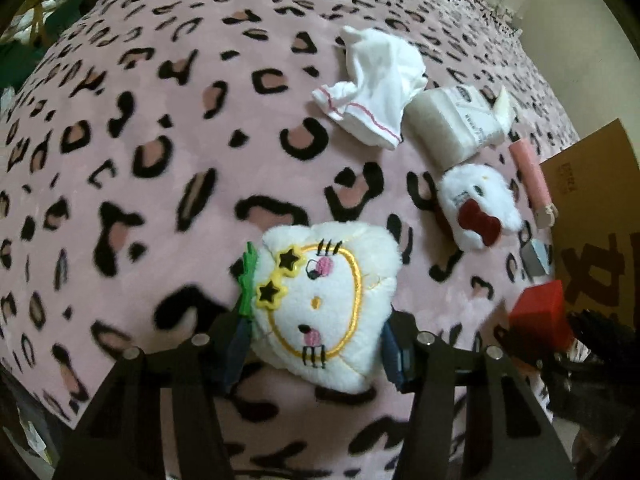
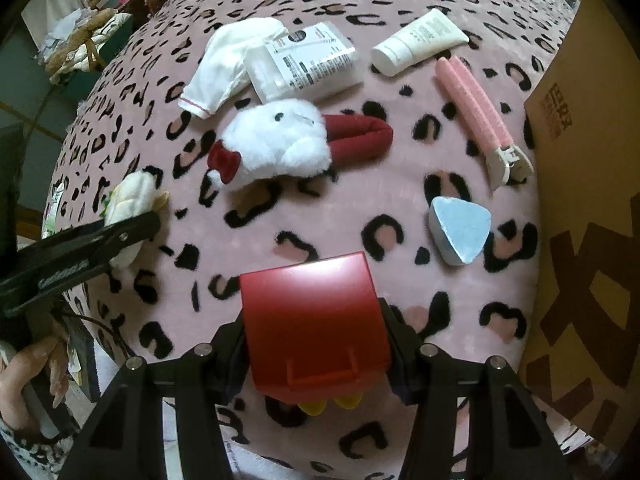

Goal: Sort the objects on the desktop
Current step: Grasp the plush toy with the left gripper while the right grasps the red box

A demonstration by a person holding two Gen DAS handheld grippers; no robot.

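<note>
A white plush face with yellow star glasses (image 1: 328,288) sits between the blue pads of my left gripper (image 1: 316,352), which press on both its sides over the pink leopard-print blanket (image 1: 160,120). In the right wrist view the same plush (image 2: 128,196) shows at the left, behind one black finger (image 2: 120,236). My right gripper (image 2: 316,356) is shut on a glossy red box (image 2: 312,312), held just above the blanket; something yellow peeks out beneath it. The red box (image 1: 540,312) also shows at the right of the left wrist view.
On the blanket lie a white sock (image 2: 228,60), a white labelled packet (image 2: 308,60), a white cat plush with a red bow (image 2: 280,140), a cream tube (image 2: 420,40), a pink hair clip (image 2: 472,104) and a blue triangular sponge (image 2: 460,228). A cardboard box (image 2: 592,200) stands at the right.
</note>
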